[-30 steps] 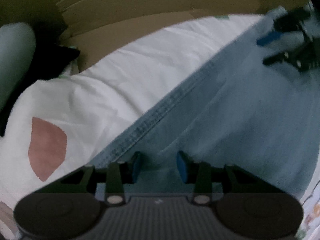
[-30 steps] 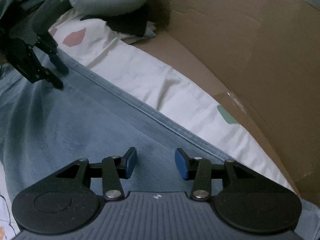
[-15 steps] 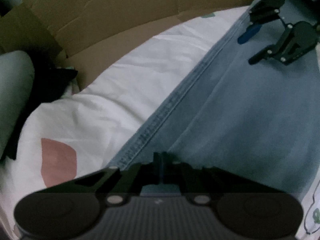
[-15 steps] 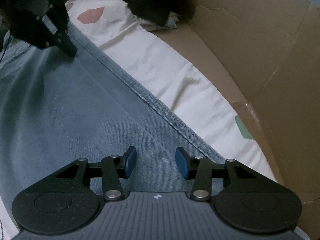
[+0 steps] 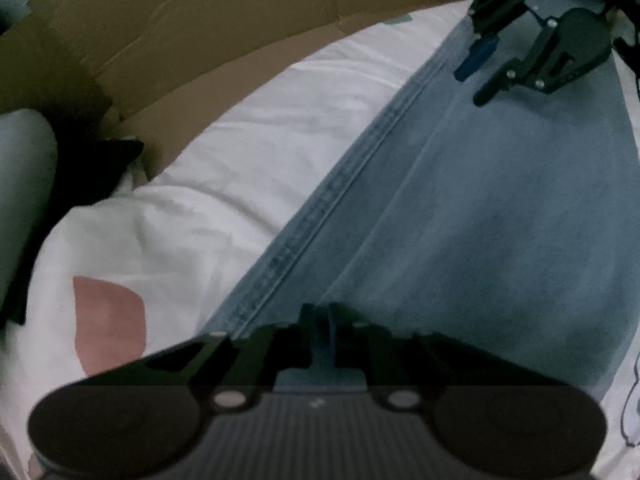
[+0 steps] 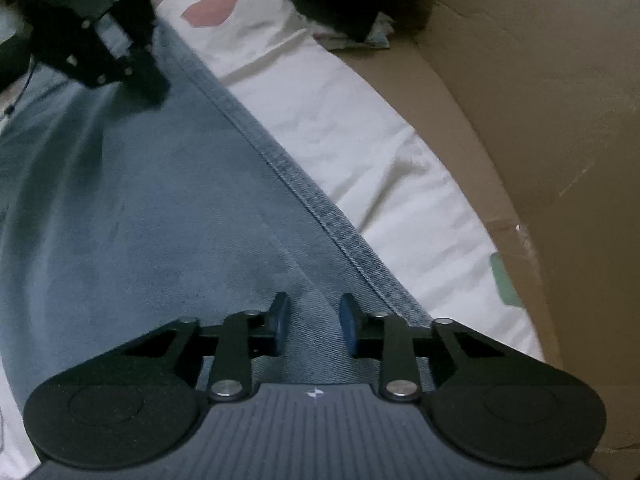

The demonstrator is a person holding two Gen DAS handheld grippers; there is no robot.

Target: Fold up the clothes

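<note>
Blue denim jeans [image 5: 480, 220] lie spread over a white sheet, with a stitched seam running along their edge. My left gripper [image 5: 320, 322] is shut on a pinch of denim close to that seam. In the right wrist view the jeans [image 6: 140, 220] fill the left half. My right gripper [image 6: 313, 320] is still open, its blue pads either side of a raised denim fold just inside the seam. Each gripper shows in the other's view: the right gripper [image 5: 480, 76] at the far end of the denim, the left gripper [image 6: 154, 88] at the top left.
The white sheet [image 5: 240, 168] with a pink patch [image 5: 108, 320] lies under the jeans. A brown cardboard wall [image 6: 540, 100] borders the sheet's far side. A grey-green cushion [image 5: 24, 184] and a dark cloth [image 5: 100, 168] sit at the end.
The left gripper closed on the denim and stays shut. The right gripper's pads have drawn closer together around a denim fold. Both grippers sit nearer the seam.
</note>
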